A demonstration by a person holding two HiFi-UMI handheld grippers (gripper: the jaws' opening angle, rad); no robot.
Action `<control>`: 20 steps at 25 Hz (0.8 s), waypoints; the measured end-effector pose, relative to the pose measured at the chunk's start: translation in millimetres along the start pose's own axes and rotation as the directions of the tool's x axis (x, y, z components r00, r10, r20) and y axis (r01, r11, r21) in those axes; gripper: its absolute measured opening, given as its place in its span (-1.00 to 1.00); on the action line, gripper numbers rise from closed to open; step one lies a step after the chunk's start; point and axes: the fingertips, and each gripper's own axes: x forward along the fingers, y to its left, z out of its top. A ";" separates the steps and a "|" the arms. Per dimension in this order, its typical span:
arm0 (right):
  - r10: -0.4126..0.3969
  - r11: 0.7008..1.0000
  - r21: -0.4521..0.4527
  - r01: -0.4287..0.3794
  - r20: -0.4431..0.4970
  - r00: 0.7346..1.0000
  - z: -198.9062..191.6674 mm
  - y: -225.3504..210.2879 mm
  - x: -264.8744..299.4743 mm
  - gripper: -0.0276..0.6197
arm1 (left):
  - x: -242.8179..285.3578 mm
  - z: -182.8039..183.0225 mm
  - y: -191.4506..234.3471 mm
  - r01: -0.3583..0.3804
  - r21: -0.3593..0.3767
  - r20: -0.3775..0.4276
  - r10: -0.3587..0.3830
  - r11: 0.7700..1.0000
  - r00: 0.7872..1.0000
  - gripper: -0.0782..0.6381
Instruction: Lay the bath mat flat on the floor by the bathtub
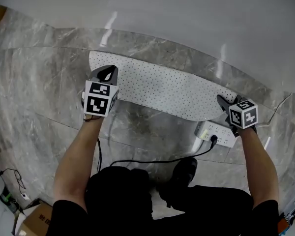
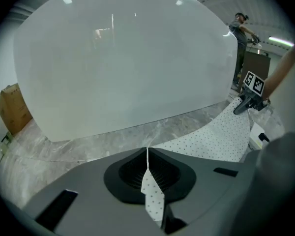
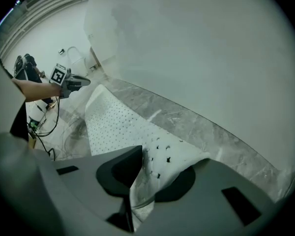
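the white bathtub (image 1: 196, 18) fills the far side of the scene, its curved wall meeting the grey marble floor (image 1: 34, 87) along a long arc. the bath mat (image 1: 162, 90), white and dotted with small holes, stretches left to right on the floor just near of the tub's foot, its far edge close to the tub wall. most of it looks flat, while its near left and near right corners are raised in the grippers. the person's bare forearms reach out from the near side, one to each end of the mat.

the left gripper (image 1: 108, 73) sits at the mat's left end. in the left gripper view its jaws are pressed together on a thin upright fold of the mat's edge. the right gripper (image 1: 221, 100) sits at the right end. in the right gripper view its jaws stand a narrow way apart, with the crumpled mat corner lying loosely between them and draped over one pad.

just near of the mat's right end a white power strip (image 1: 217, 134) lies on the floor, a black cable (image 1: 152, 161) running left from it. a cardboard box (image 1: 37, 221) sits at the near left.
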 end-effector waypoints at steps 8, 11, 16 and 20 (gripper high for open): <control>0.065 0.995 0.077 -0.071 0.083 0.994 -7.5 -8.6 1.4 -0.60 | 11.5 9.5 -75.7 0.199 0.113 -0.035 -0.197 0.973 0.980 -0.73; 0.092 0.989 0.103 -0.102 0.104 0.990 -19.6 -11.9 -8.4 -0.52 | 17.6 -2.5 -112.6 0.298 0.129 -0.074 -0.290 0.946 0.954 -0.73; -0.002 0.981 0.195 -0.019 0.106 0.994 -42.6 -46.5 -35.2 -0.45 | 23.2 -30.5 -162.4 0.418 0.169 -0.175 -0.391 0.892 0.904 -0.57; -0.061 0.949 0.316 -0.004 0.194 0.979 -39.1 -54.7 -57.8 -0.45 | 19.9 -31.7 -201.1 0.493 0.195 -0.197 -0.458 0.848 0.867 -0.52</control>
